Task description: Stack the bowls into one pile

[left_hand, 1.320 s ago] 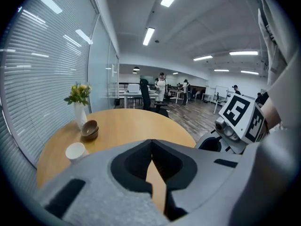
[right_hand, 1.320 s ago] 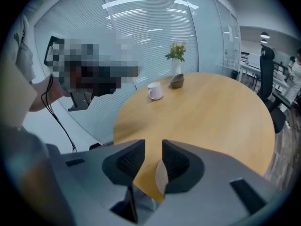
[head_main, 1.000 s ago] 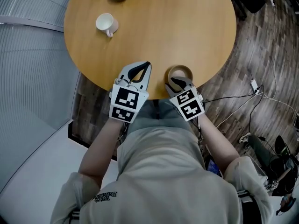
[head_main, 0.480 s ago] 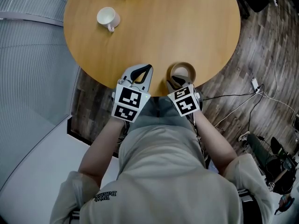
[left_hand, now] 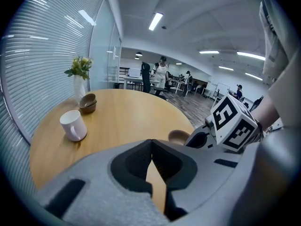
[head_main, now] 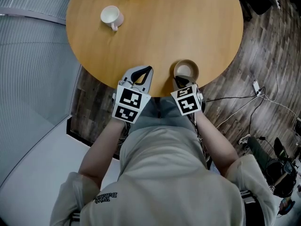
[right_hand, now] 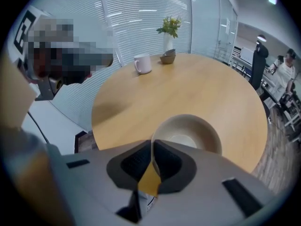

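firstly, white mug (head_main: pixel 110 17); bowl pile (left_hand: pixel 87 103) at table's (head_main: pixel 188 22) far edge; left gripper (left_hand: pixel 151 144) at near edge, jaws pressed together on nothing; right gripper (right_hand: pixel 152 144) pinching near rim of tan bowl (right_hand: pixel 190 134), beside table's near edge.

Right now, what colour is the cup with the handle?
The cup is white. It shows best in the left gripper view.
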Available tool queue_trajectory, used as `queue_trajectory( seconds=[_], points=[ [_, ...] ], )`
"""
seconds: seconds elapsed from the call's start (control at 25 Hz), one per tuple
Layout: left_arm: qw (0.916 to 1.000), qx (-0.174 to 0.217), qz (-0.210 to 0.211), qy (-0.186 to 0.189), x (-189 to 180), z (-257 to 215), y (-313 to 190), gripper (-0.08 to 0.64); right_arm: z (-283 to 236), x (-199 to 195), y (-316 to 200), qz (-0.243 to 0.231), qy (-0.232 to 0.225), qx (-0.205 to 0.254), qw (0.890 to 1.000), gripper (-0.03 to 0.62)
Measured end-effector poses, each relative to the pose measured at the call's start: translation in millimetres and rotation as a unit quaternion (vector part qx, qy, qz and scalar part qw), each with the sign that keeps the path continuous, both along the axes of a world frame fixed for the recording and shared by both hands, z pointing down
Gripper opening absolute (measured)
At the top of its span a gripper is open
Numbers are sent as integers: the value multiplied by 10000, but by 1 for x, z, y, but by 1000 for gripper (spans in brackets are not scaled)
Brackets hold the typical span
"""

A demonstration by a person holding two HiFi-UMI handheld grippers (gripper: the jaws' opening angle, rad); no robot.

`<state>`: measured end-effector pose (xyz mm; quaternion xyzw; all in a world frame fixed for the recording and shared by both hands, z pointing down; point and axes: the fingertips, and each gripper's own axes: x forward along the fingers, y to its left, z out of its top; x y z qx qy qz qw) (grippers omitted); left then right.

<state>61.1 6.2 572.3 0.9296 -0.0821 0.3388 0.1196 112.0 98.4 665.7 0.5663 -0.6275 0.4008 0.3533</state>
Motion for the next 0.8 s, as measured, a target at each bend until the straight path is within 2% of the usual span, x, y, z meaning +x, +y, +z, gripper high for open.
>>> queue_trajectory(
  seconds=[0.4,0.6,0.8],
  points=[
    [9998,169,-76,87,0,-17,-14,21,-28,24,-20,514,-136,445,9976,31],
    [9991,324,-113,235,8,-43,-18,21,-63,38,-35,675,-342,821,9937,31],
    [9975,569,-163,385,12,-64,-30,21,-102,41,-61,844,-973,1262,9836,31]
  ],
)
